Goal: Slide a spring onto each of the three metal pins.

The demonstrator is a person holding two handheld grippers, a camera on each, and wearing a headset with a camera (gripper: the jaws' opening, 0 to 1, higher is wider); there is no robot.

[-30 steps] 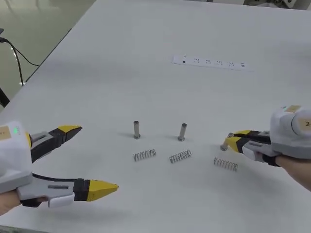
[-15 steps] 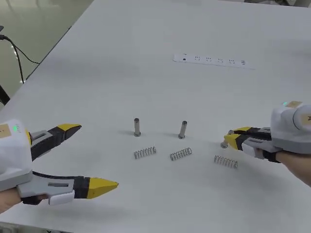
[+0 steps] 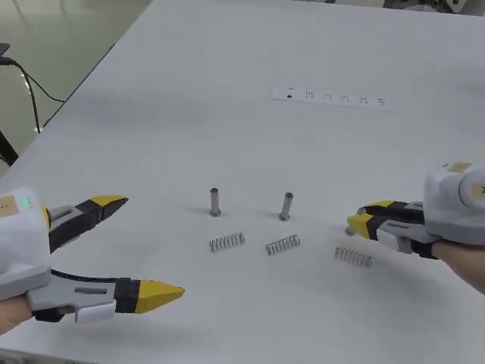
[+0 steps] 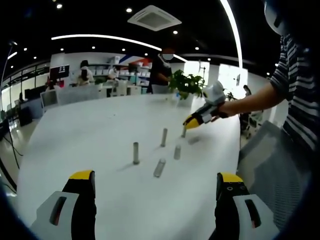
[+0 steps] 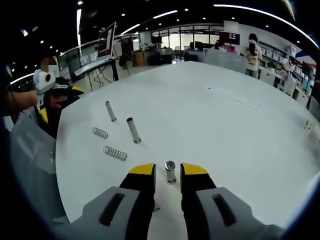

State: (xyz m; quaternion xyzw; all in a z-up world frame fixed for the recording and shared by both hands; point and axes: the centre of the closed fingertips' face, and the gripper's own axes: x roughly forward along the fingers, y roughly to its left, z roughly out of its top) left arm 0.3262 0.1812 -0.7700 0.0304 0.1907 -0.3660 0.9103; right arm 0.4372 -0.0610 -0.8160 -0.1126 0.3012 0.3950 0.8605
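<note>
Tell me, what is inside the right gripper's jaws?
A pin stands upright between the jaws of the right gripper, with no spring on it and a gap on each side. In the head view the jaws cover most of it.

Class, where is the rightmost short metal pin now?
In the head view the short metal pin stands right of the middle pin, between the yellow-tipped jaws of the right gripper, a coiled wire spring lying just in front.

The table [image 3: 227, 76] top is smooth, matt white. On it, the pins [image 3: 215, 202] are bright polished metal, and the springs [image 3: 226, 242] beside them are duller coiled wire. The left gripper [image 3: 144, 246] and right gripper [image 3: 362, 216] are satin white-and-grey plastic with yellow tips.
</note>
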